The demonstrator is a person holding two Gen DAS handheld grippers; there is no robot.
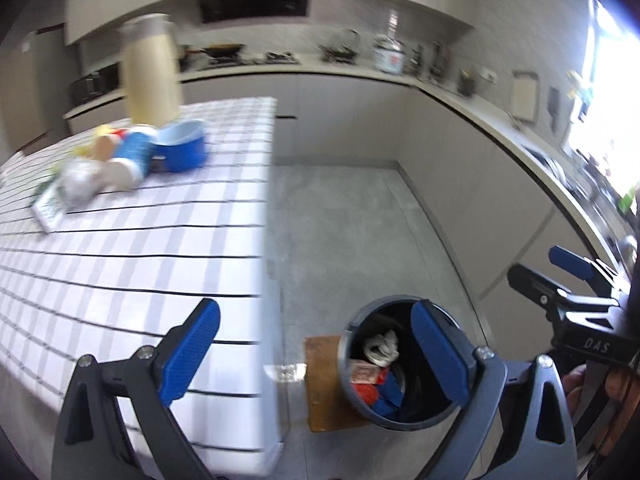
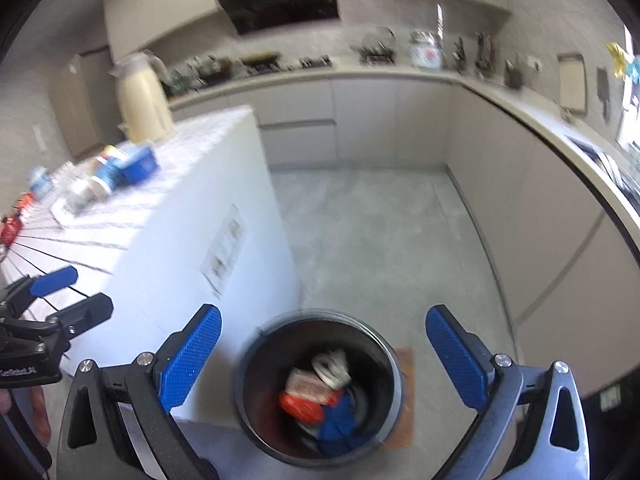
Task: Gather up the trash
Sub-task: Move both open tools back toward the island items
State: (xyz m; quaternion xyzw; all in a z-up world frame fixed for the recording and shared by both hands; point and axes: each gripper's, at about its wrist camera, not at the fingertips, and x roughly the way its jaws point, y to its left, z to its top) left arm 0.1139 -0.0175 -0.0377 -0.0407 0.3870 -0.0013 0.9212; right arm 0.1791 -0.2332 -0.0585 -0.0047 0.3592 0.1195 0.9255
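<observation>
The left gripper (image 1: 316,354) hung with its ribbed blue pads spread wide and nothing between them, one finger over the table edge, the other over the bin's mouth. The right gripper (image 2: 324,360) was likewise released and empty, its blue pads either side of the bin below.

Directly under them stood the round dark-grey trash bin (image 2: 256,408), smooth-walled, set on the floor close against the table's white side. It rested on a flat brown mat (image 1: 322,384) whose corners stuck out past its base. Inside lay collected trash: a crumpled white paper wad (image 2: 330,366), a pale pink printed packet (image 2: 306,388), a red wrapper (image 2: 300,406) and a blue wrapper (image 2: 338,428), piled touching one another.

The table (image 1: 120,248) carried a white cloth checked with thin black lines. Farther along it more trash remained: a blue-and-white paper cup lying on its side (image 1: 130,158), a crumpled silvery foil ball (image 1: 78,184) just beside it, and a flat green-and-white printed packet (image 1: 48,208) partly under the foil. A round blue bowl (image 1: 182,148) touched the cup's far end. Behind these stood a tall cream thermos jug (image 1: 152,72), upright, blurred.

Speckled grey floor (image 2: 380,240) stretched beyond the bin to beige cabinets (image 2: 360,120). A black range hood (image 2: 280,4) hung above the cluttered far counter.
</observation>
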